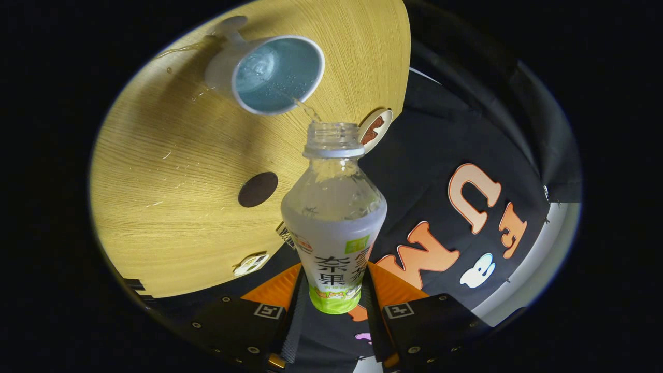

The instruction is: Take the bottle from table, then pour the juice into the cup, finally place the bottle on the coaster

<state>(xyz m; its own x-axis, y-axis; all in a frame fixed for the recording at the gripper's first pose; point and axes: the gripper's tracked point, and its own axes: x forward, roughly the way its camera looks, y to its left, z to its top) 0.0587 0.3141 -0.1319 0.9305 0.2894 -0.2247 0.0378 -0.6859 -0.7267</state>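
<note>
Bottle (334, 217) in gripper (334, 305), over cup (269, 72)

clear bottle (333, 207), green-white label | white cup (269, 72) | wood-grain table (171, 171)

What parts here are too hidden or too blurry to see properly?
- Gripper view: the bottle bottom is hidden between the claw fingers pressing on it.
- Gripper view: the coaster is partly covered by the bottle's neck.
- Gripper view: the cup handle is blurred by the lens curve.
- Gripper view: the small sticker at the table edge is too tiny to make out.
</note>
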